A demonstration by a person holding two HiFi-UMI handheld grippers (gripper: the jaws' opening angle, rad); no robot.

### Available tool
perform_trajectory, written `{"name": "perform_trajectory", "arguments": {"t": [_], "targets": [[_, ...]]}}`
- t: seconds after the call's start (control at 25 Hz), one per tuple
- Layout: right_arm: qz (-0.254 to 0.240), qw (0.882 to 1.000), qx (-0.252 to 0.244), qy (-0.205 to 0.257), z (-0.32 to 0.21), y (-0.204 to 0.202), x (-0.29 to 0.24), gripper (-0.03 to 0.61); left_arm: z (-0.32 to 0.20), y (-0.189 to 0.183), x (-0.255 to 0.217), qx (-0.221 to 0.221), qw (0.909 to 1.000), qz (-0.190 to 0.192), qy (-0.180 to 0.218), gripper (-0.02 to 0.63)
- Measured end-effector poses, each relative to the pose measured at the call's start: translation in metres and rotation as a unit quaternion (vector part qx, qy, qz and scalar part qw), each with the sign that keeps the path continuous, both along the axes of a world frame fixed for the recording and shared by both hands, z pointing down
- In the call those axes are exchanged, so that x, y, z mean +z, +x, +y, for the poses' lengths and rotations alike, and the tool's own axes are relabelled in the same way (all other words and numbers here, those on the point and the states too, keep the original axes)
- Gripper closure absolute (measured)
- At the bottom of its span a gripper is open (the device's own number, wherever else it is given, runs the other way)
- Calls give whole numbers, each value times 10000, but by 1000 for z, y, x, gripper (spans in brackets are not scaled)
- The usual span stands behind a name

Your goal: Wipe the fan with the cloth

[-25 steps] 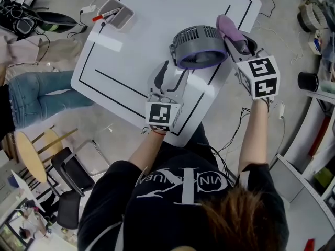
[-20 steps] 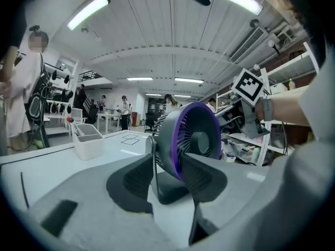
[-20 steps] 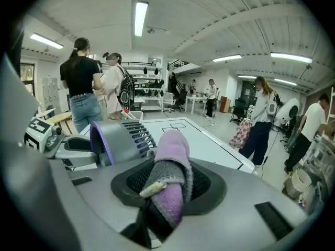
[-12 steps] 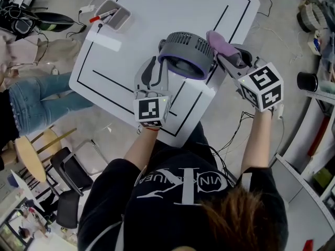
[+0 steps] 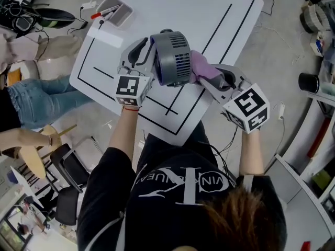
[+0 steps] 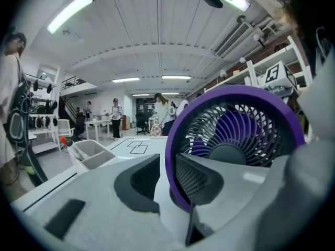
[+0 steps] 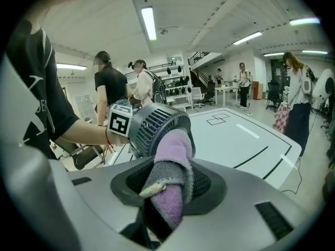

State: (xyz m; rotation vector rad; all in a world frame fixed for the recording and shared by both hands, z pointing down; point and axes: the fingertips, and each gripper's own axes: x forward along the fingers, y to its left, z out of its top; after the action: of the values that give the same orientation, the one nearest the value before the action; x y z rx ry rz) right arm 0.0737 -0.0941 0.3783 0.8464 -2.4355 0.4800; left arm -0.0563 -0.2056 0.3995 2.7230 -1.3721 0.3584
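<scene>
A grey fan (image 5: 170, 56) with a purple front rim is tipped on its side over the white table (image 5: 220, 14). My left gripper (image 5: 145, 50) is shut on that purple rim (image 6: 175, 156); its jaws have just been closing, and the rim sits between the pads. The left gripper view looks straight into the blades (image 6: 235, 135). My right gripper (image 5: 209, 78) is shut on a purple cloth (image 5: 199, 67), whose free end lies against the fan's grey back grille (image 7: 154, 122). The cloth (image 7: 170, 187) hangs out between the right jaws.
A grey tray (image 5: 116, 13) with markers sits near the table's far left corner, with a white strip (image 5: 104, 35) beside it. A seated person in jeans (image 5: 36, 98) is to the left. Chairs (image 5: 68, 177) stand at lower left, shelving (image 5: 314, 161) on the right.
The left gripper closed on the fan's rim. The fan went from lying flat to tipped on its side and shifted left. The right gripper followed left, keeping the cloth on the fan.
</scene>
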Motion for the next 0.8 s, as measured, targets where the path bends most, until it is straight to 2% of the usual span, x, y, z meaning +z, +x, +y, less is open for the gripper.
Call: {"name": "perform_trajectory", "arguments": {"t": [0.2, 0.36, 0.44, 0.56, 0.64, 0.72, 0.8], "targets": [[-418, 9989, 62, -224, 11, -16, 4, 443, -3, 6, -1, 814, 9962, -293, 9, 511], [-501, 9984, -25, -274, 20, -27, 4, 443, -3, 4, 0, 1092, 9939, -102, -90, 511], [-530, 9982, -68, -286, 24, -29, 6, 442, -1, 3, 0, 1150, 9932, -5, -167, 514], [-633, 9975, -44, -296, 25, -30, 7, 442, 8, -4, 1, 1045, 9942, -26, -257, 588], [-656, 9975, -46, -263, 24, -32, 6, 442, 20, -11, 2, 976, 9945, 18, -371, 592], [-683, 9974, -60, -224, 23, -33, 6, 442, 34, -19, -5, 953, 9942, 216, -443, 592], [-738, 9970, -63, -209, 22, -35, 6, 441, 48, -27, -18, 945, 9927, 592, -467, 584]]}}
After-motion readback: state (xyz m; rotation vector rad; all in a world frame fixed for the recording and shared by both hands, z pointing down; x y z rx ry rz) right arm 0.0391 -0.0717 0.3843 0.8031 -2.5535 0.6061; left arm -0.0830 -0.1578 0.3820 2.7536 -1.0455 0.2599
